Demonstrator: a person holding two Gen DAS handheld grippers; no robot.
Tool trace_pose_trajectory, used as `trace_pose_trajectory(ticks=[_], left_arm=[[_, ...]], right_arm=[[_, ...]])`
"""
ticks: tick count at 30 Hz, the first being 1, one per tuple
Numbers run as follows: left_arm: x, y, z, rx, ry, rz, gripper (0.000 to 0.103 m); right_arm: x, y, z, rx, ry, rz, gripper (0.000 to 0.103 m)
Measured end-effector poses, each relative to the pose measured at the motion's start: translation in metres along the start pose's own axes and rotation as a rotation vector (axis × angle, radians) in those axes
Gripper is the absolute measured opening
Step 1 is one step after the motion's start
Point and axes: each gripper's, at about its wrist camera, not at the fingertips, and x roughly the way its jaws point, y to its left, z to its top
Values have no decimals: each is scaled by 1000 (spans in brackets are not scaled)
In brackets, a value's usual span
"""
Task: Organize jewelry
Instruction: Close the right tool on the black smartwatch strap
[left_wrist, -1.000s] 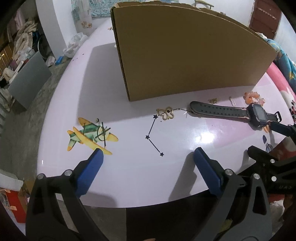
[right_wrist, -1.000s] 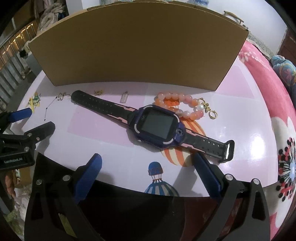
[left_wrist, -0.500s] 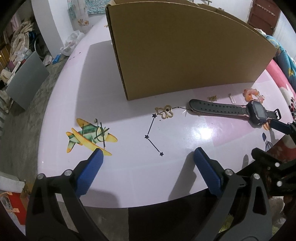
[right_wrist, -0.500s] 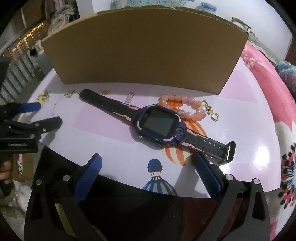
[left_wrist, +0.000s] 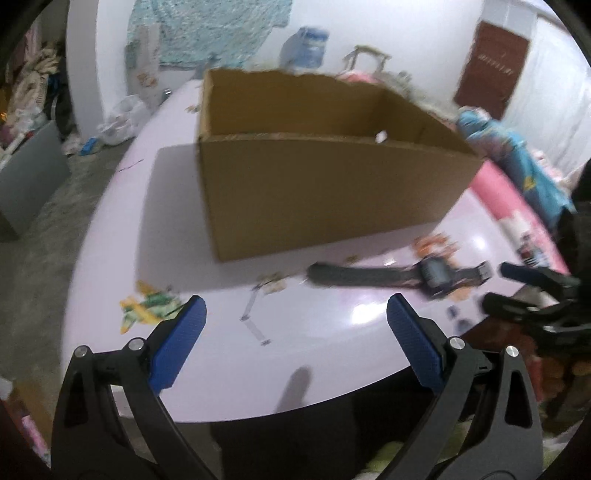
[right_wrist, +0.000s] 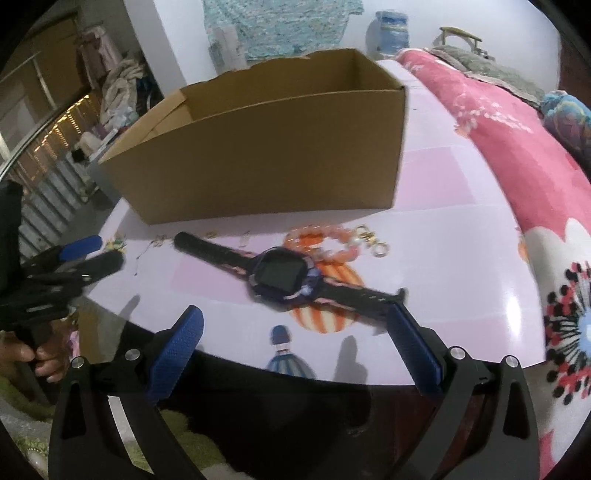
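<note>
Filling the bottom of each wrist view, both grippers have their blue-padded jaws spread wide and hold nothing: the left gripper hangs over the near edge of the pale pink table, and the right gripper hangs over the same edge further along. Just past the right gripper, in the centre of its view, a dark smartwatch lies flat with its strap stretched out, its far end pointing to the left of the frame and its near end close to the right pad. Behind the watch face, a loop of peach beads with a small gold clasp rests on the table. A thin chain with a gold charm lies left of the strap's tip, blurred in the left view. Beyond all these, in the upper middle of both frames, stands an open cardboard box.
</note>
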Motion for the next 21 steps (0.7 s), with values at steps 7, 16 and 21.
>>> trace_pose_trajectory(ticks=[7,16,21], left_arm=[[23,-4,12,-21,47,-129,68],[57,3,21,-74,124,-202,53],[68,3,25,-77,161,-224,51]], right_arm=[[-1,-21,9,96,-15,-37,83],[15,-33,12,140,25,-124,57],[21,-44,12,191,37,-131,44]])
